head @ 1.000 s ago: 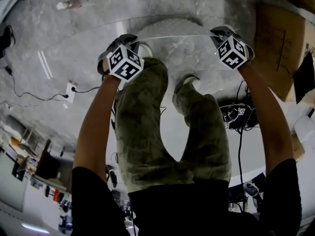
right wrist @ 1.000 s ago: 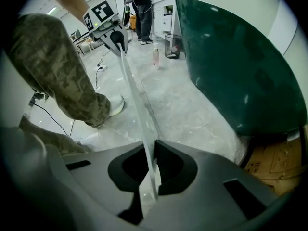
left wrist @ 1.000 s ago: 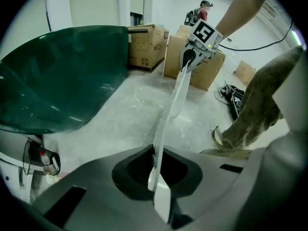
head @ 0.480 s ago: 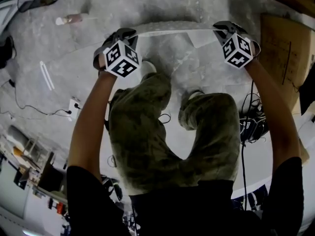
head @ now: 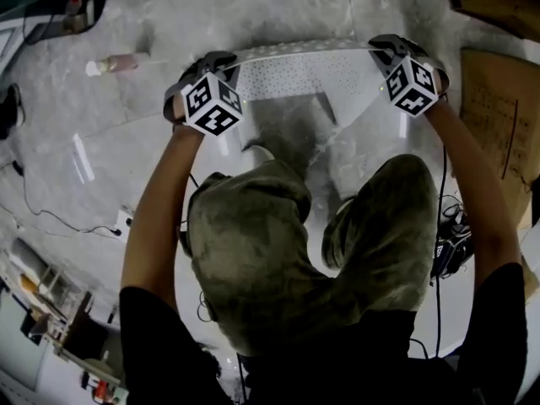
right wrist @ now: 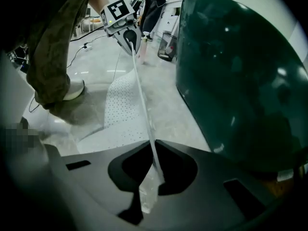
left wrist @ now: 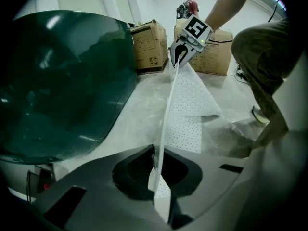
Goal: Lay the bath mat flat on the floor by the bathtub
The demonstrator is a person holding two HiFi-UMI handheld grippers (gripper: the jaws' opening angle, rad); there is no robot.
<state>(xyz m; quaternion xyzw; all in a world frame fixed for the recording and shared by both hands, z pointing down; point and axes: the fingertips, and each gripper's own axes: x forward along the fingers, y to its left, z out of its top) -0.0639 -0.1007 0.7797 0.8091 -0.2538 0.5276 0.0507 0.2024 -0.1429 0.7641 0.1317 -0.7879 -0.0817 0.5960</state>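
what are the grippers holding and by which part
The bath mat: the left gripper and the right gripper are each shut on one end of its upper edge, which stretches between them.

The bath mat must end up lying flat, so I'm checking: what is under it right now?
Only the pale stone floor shows under the bath mat, held by the left gripper and right gripper. The floor beneath its dotted sheet is covered.
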